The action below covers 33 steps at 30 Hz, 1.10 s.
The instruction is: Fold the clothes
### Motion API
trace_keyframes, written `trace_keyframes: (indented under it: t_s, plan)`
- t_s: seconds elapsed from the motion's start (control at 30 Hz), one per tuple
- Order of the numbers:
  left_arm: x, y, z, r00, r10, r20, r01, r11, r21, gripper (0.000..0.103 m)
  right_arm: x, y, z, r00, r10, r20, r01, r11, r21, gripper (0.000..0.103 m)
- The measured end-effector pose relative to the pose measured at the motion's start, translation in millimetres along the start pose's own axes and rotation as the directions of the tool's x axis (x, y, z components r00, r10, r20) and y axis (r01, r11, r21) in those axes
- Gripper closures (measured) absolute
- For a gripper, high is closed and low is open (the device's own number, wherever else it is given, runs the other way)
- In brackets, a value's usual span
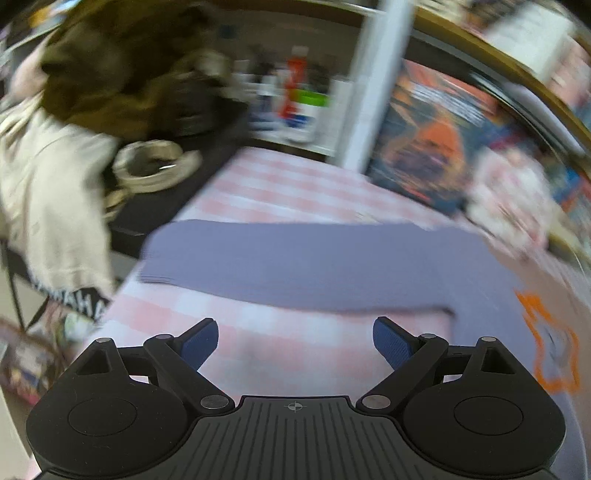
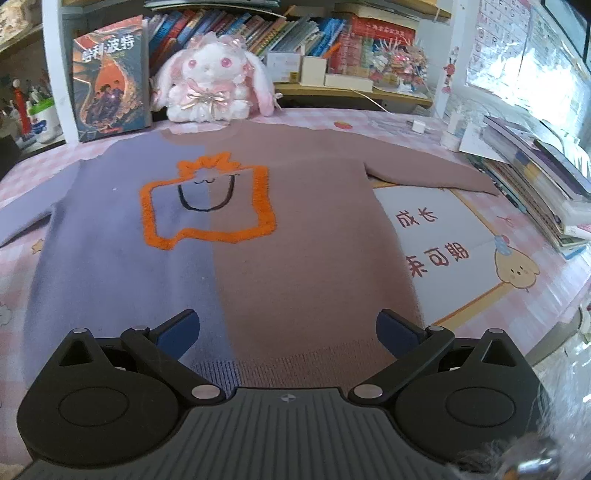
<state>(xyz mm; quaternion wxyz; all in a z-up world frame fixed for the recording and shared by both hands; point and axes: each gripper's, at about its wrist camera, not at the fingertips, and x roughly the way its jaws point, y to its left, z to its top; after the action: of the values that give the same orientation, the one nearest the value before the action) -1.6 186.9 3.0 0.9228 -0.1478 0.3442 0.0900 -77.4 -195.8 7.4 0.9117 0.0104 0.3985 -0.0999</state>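
A pink checked cloth covers the table, with a crowded bookshelf along the far wall. A sweater lies flat, front up, in the middle of the table, its left half purple and its right half brown, with an orange outline stitched across the chest. Its collar is at the far side, just in front of a plush rabbit, and its hem is at the near edge. The brown sleeve stretches right toward a stack of books, lying over the far edge of a printed mat. A tall book stands to the left of the rabbit. The right gripper hangs over the hem with its fingers spread wide, holding nothing. The left wrist view is blurred: the left gripper is also wide open and empty, above the cloth just near of the purple sleeve, which runs flat across the view. Far left of it, clothes are piled on a chair beside the table.
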Motion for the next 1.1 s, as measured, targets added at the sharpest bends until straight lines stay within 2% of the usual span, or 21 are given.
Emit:
trace_keyframes:
  t_s: [0.13,0.2,0.27,0.33,0.4,0.53,0.7,0.93,0.97,1.03,1.1]
  plan:
    - [10,32,8,0.999,0.031,0.042,-0.026,0.993,-0.118,0.01,-1,3,5,1.0,-0.017,0.004,0.017,1.0,-0.011,0.0]
    - [15,49,11,0.997,0.058,0.059,-0.045,0.977,-0.206,0.012,-1,4,6,1.0,-0.026,0.004,0.026,1.0,-0.015,0.0]
    - [19,64,14,0.995,0.079,0.067,-0.056,0.955,-0.291,0.019,0,3,7,0.999,-0.035,-0.002,0.035,0.999,-0.016,0.0]
    - [26,79,15,0.994,0.086,0.061,-0.057,0.927,-0.371,0.035,0,3,7,0.999,-0.044,-0.008,0.044,0.999,-0.018,0.0]
    - [31,91,17,0.992,0.1,0.074,-0.059,0.901,-0.43,0.046,1,3,8,0.998,-0.053,-0.014,0.053,0.998,-0.019,0.0]
    - [41,95,25,0.992,0.093,0.081,-0.047,0.893,-0.448,0.047,2,3,10,0.997,-0.071,-0.026,0.071,0.997,-0.022,0.0]
    - [57,86,30,0.996,-0.016,0.091,0.057,0.877,-0.477,0.047,3,2,10,0.995,-0.089,-0.039,0.088,0.996,-0.024,0.0]
    - [66,57,27,0.988,-0.137,0.069,0.153,0.877,-0.455,0.048,4,3,11,0.994,-0.097,-0.043,0.096,0.995,-0.023,0.0]
    - [65,57,26,0.989,-0.128,0.07,0.146,0.878,-0.456,0.05,5,3,11,0.994,-0.097,-0.042,0.096,0.995,-0.022,0.0]
    - [65,65,26,0.993,-0.095,0.07,0.117,0.87,-0.479,0.068,4,4,11,0.994,-0.097,-0.04,0.096,0.995,-0.022,0.0]
    - [65,74,27,0.995,-0.066,0.074,0.094,0.857,-0.507,0.071,4,3,11,0.994,-0.098,-0.038,0.097,0.995,-0.022,0.0]
